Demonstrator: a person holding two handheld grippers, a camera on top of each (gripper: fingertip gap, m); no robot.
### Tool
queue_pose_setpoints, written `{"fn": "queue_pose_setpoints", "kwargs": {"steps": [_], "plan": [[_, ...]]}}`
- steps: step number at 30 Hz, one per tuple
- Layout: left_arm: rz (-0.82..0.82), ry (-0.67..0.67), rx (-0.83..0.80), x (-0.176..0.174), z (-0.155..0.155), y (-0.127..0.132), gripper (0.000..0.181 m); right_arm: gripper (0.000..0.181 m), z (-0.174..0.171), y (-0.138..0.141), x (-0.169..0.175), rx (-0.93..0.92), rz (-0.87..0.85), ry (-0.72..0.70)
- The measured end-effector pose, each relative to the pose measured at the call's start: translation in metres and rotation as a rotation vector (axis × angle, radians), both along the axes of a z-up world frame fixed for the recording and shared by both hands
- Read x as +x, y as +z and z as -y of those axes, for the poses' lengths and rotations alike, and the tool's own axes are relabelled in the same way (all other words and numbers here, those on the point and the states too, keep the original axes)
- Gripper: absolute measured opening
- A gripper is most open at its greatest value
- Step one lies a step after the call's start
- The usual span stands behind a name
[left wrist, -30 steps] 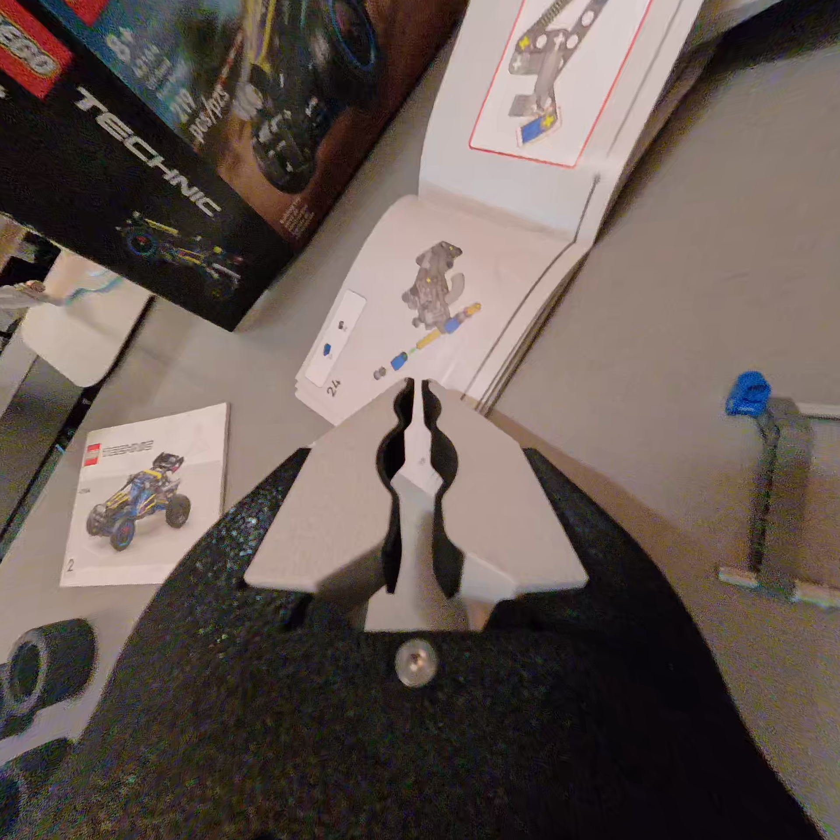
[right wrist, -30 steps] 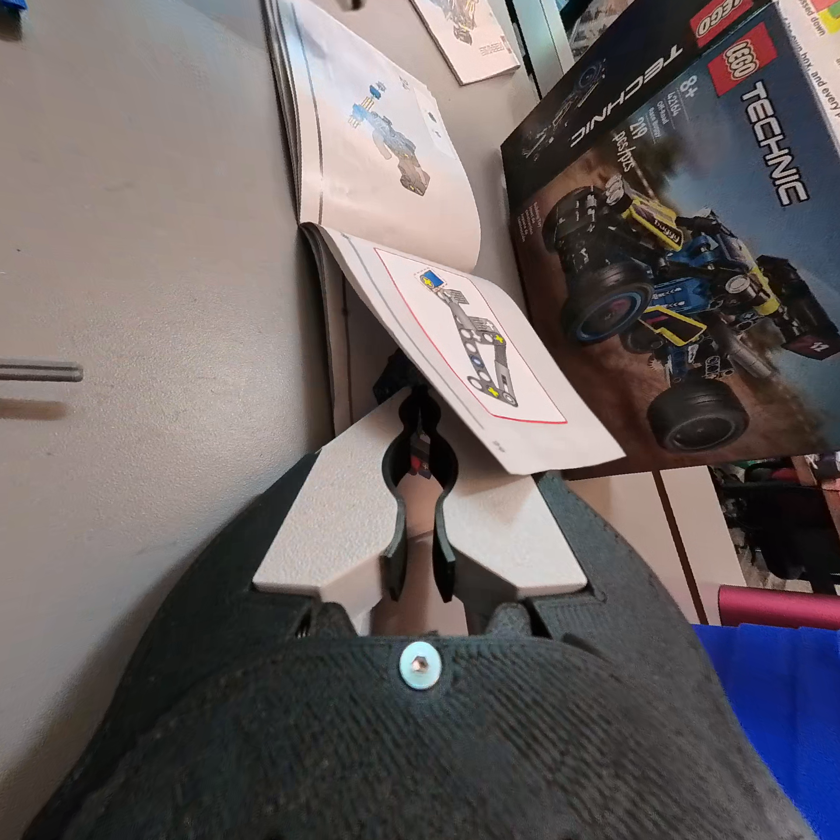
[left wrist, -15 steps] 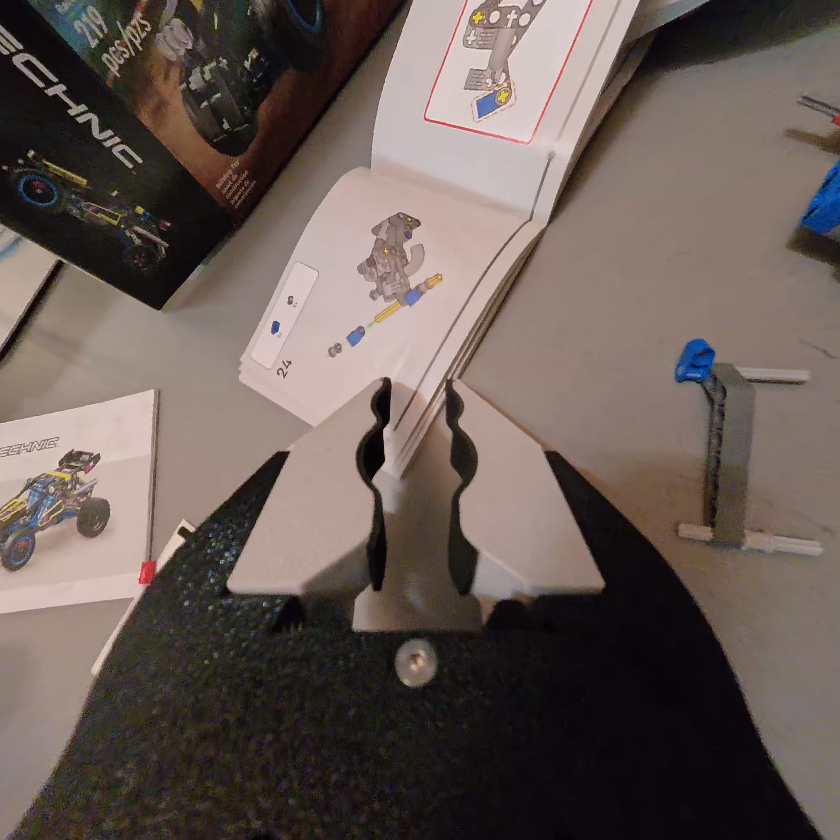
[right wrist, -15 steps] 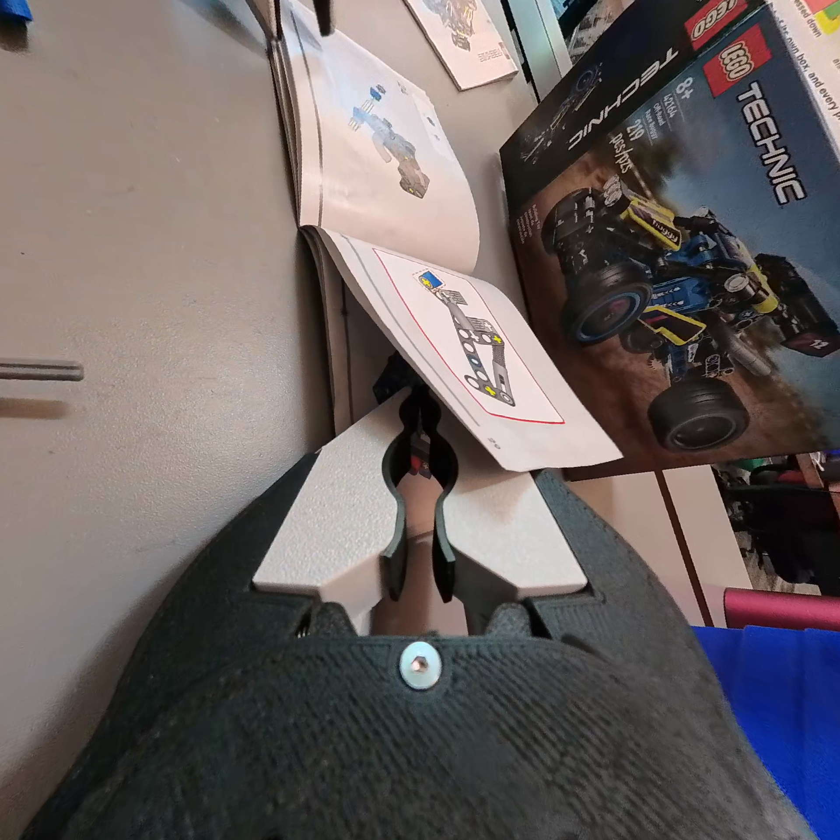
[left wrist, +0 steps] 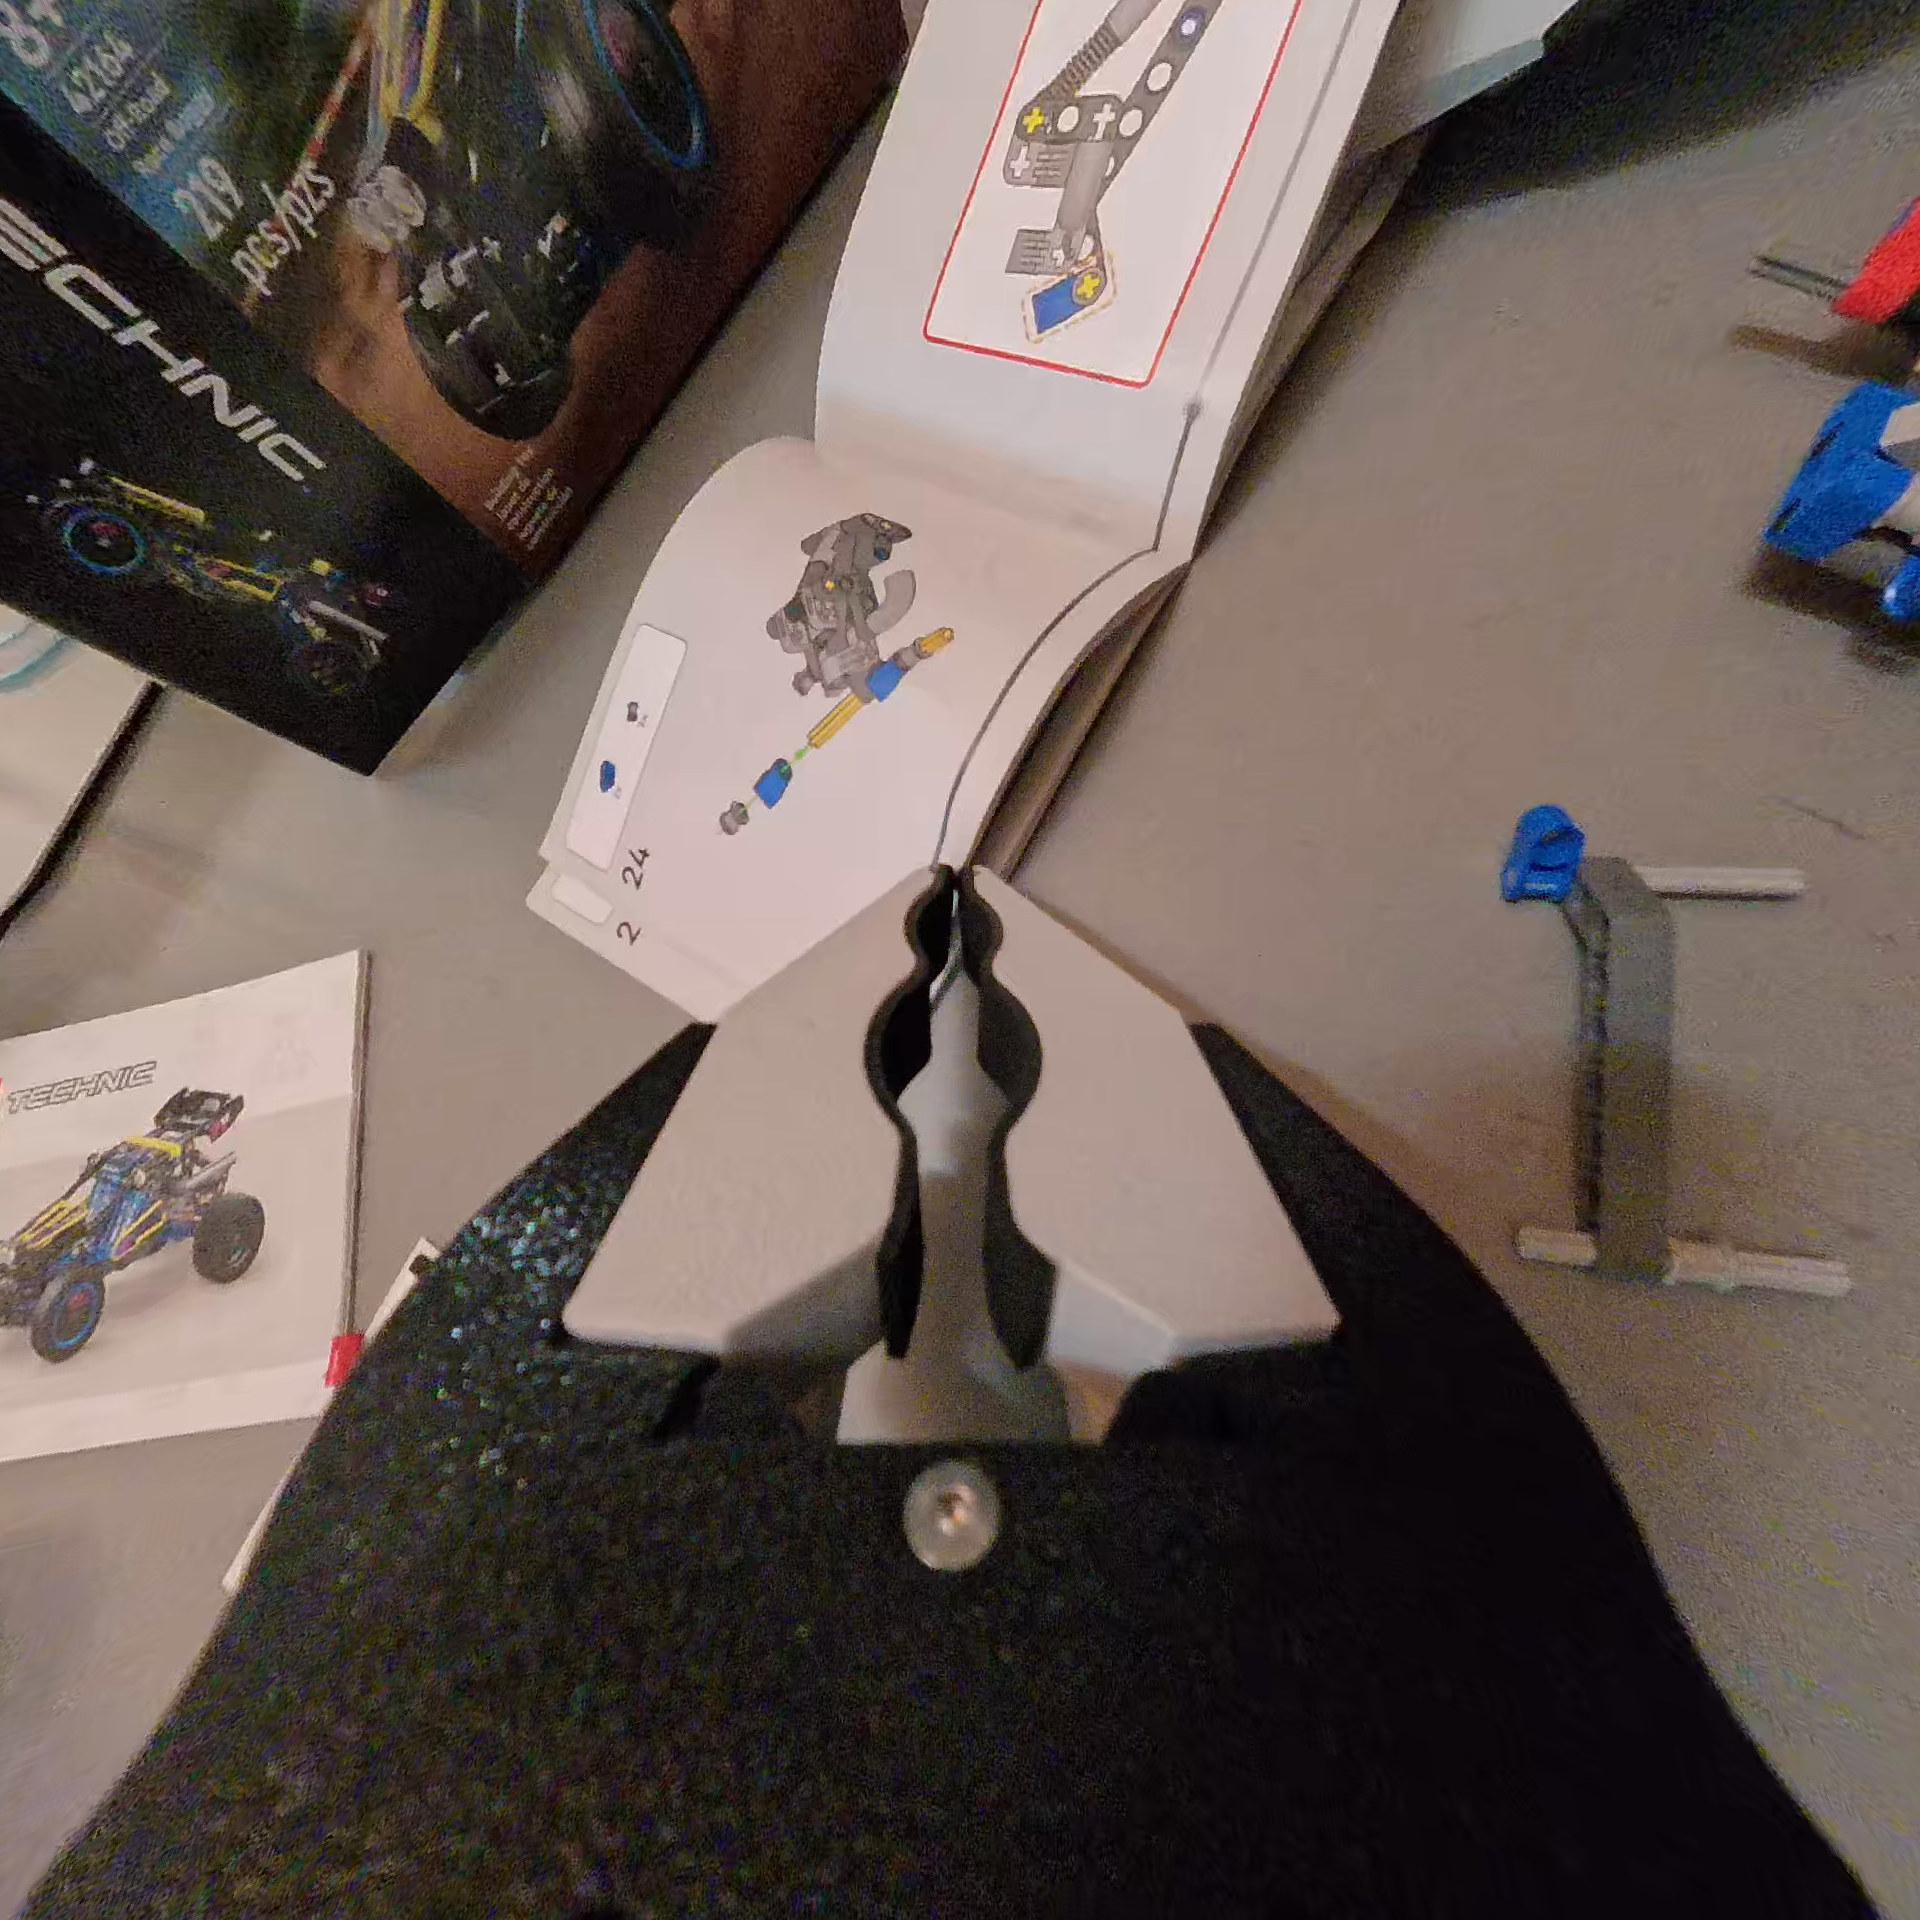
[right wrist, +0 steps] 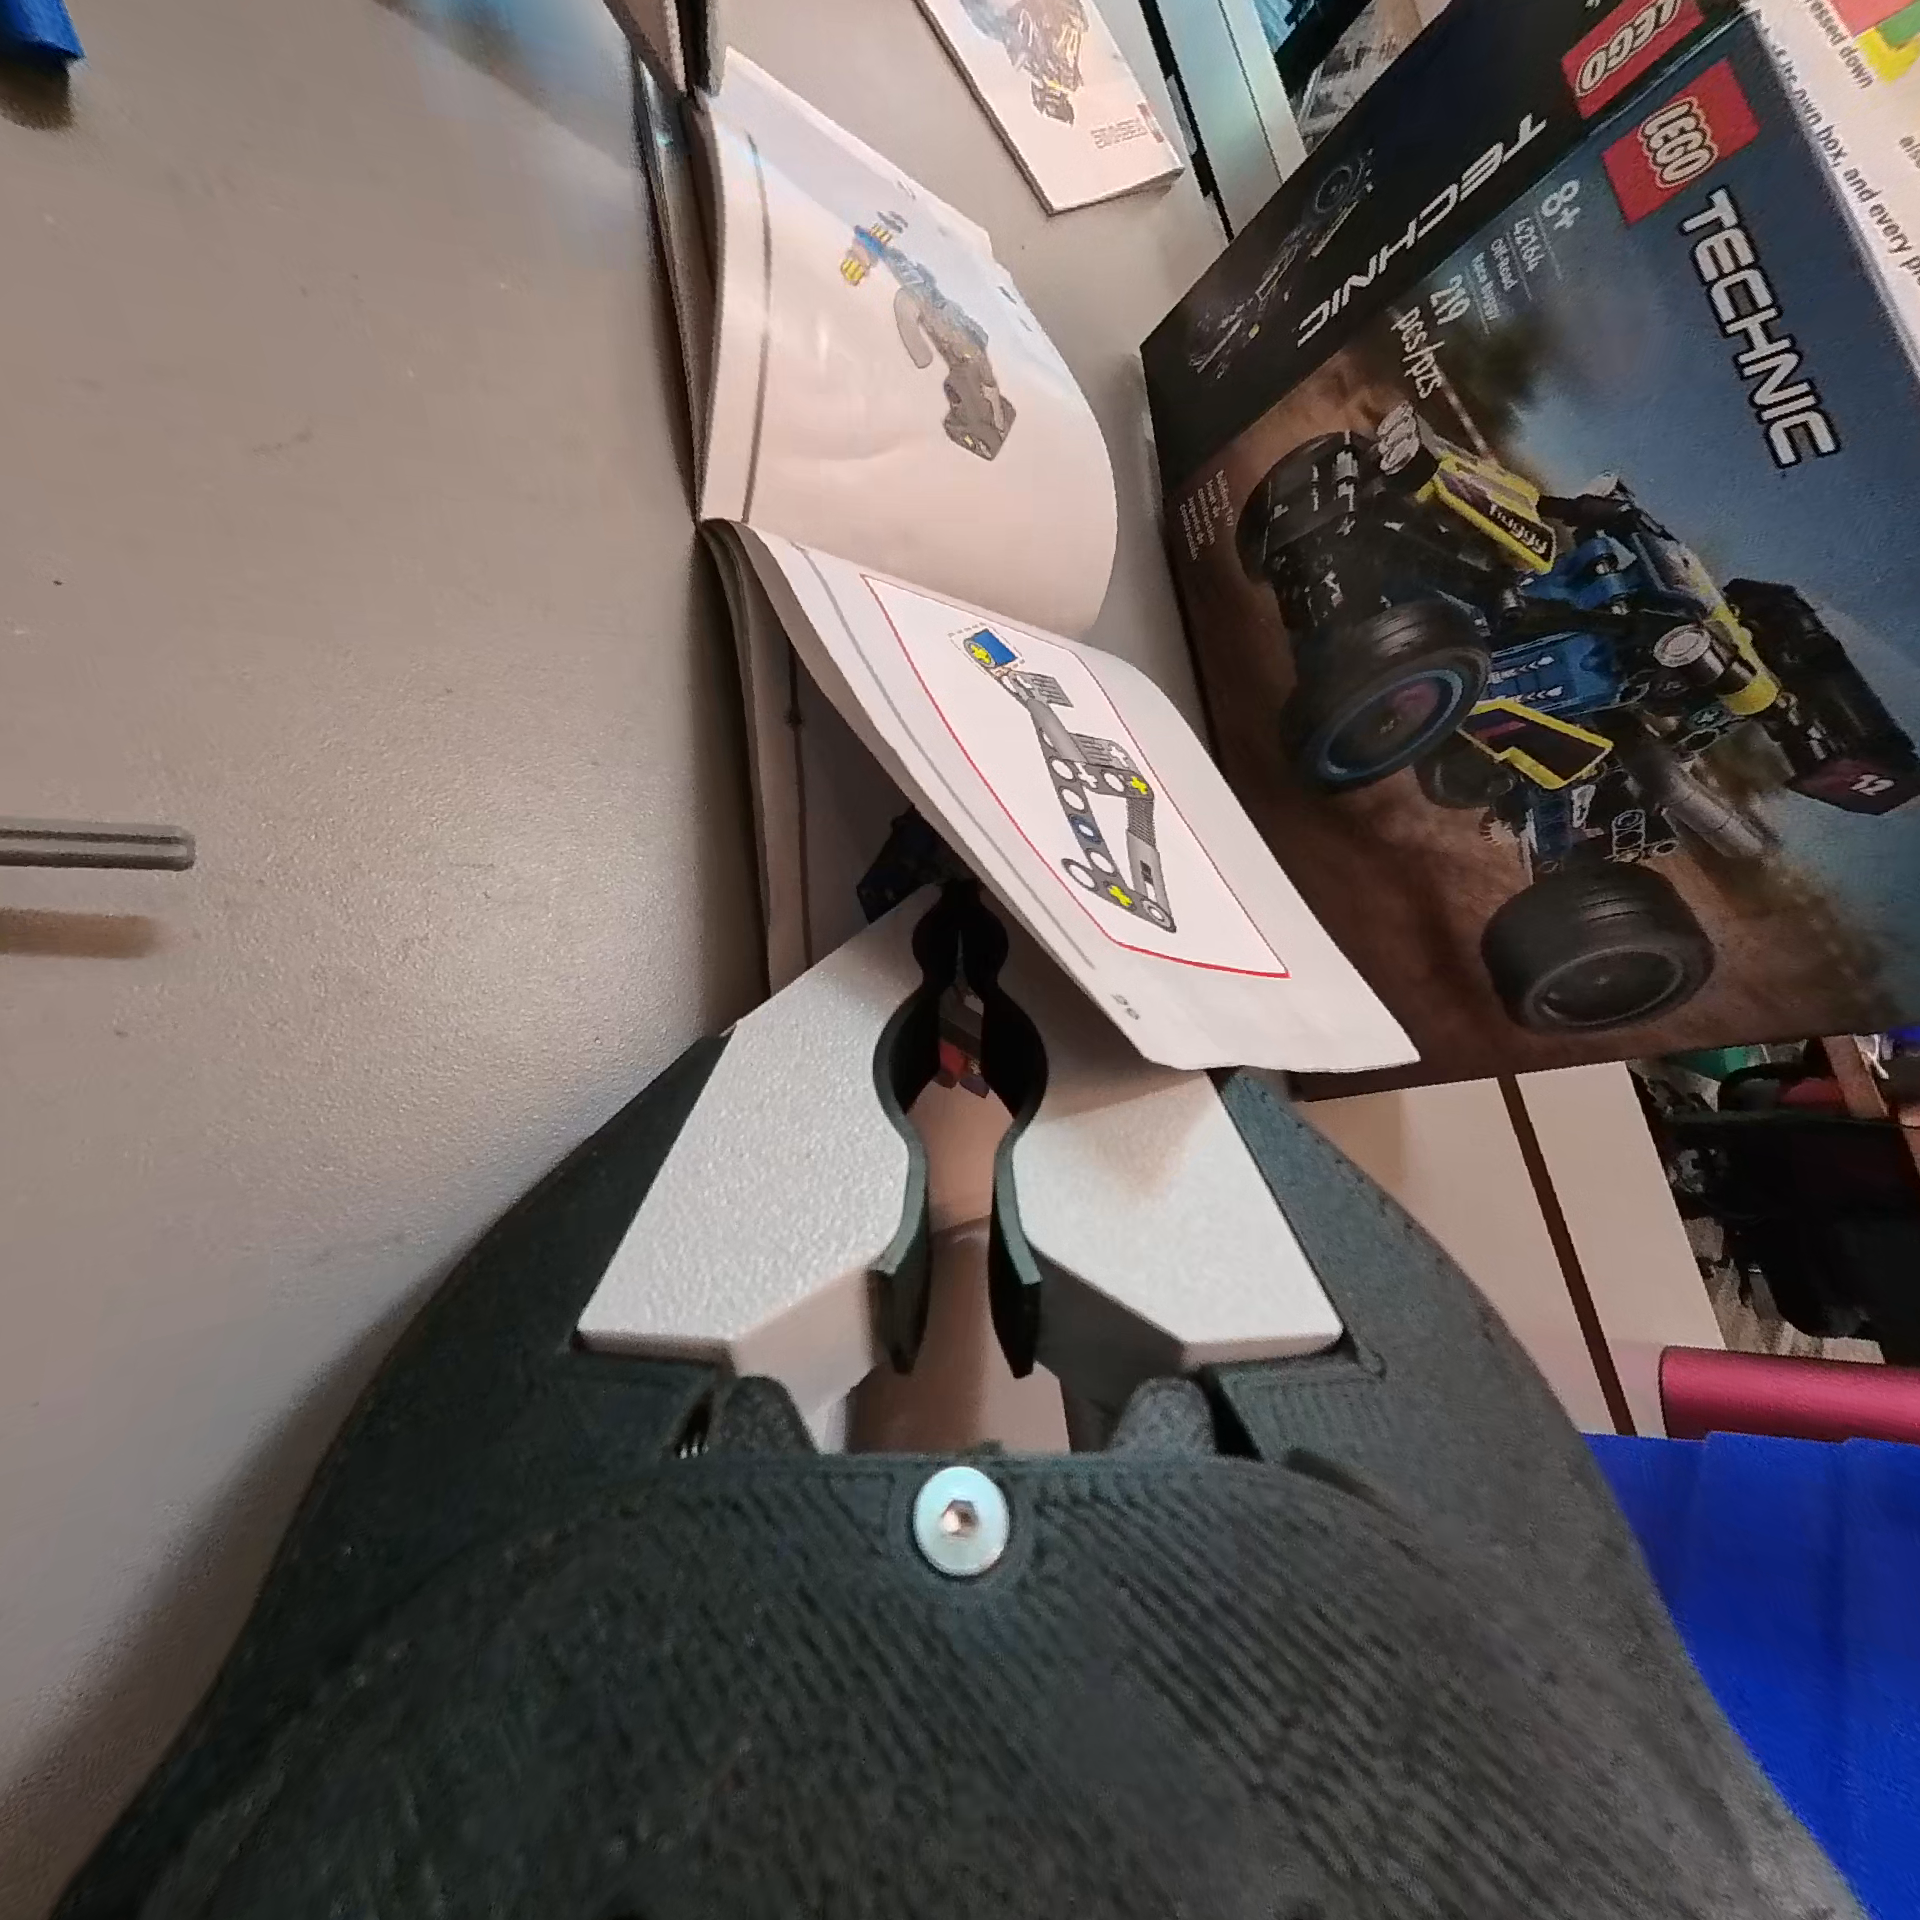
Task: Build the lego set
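Note:
My left gripper [left wrist: 954,883] is shut on the near edge of a page of the open instruction booklet [left wrist: 831,675]. The page curves up from the stack to my fingertips. My right gripper [right wrist: 961,920] is shut on a small dark lego piece [right wrist: 894,862] with a red part showing in the hollow between the fingers. It sits under the raised far page [right wrist: 1091,810] of the same booklet [right wrist: 883,364]. A grey beam with two light axles [left wrist: 1621,1060] and a blue connector [left wrist: 1543,852] lies on the table to the right.
The lego set box [left wrist: 260,364] lies beyond the booklet and also shows in the right wrist view [right wrist: 1558,520]. A second, closed booklet [left wrist: 177,1174] lies at the left. A blue built part [left wrist: 1839,499] is at the far right. A grey axle [right wrist: 104,844] lies alone. A blue bin [right wrist: 1787,1662] is nearby. There is about 15 cm between the tips of the two grippers.
My left gripper opened at the booklet's near edge, then shut on a page, which now lifts and curves. The right gripper stayed shut and hardly moved.

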State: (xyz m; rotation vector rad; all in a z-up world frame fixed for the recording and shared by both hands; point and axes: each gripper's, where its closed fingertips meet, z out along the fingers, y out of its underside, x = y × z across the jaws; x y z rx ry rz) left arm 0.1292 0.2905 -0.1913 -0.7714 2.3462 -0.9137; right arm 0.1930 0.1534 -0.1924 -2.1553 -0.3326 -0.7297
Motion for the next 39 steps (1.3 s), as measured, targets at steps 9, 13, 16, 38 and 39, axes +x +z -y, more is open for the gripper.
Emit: {"fn": "queue_pose_setpoints", "kwargs": {"steps": [9, 13, 16, 38, 39], "plan": [[0.031, 0.0, -0.013, 0.002, 0.004, 0.007, 0.0, 0.0, 0.0, 0.0, 0.0, 0.0, 0.001, 0.001], [0.054, 0.0, -0.026, 0.005, 0.009, 0.012, 0.0, 0.0, 0.0, 0.0, 0.0, 0.002, -0.004, 0.001], [0.057, -0.009, -0.01, 0.005, 0.013, 0.011, 0.002, 0.0, 0.0, 0.0, 0.0, 0.002, -0.002, 0.001], [0.069, -0.001, 0.107, 0.02, 0.002, 0.008, 0.0, 0.0, 0.0, 0.0, 0.0, 0.003, -0.004, 0.004], [0.074, -0.001, 0.106, 0.019, 0.002, 0.009, 0.0, 0.0, 0.0, 0.0, 0.0, 0.002, -0.003, 0.004]]}}
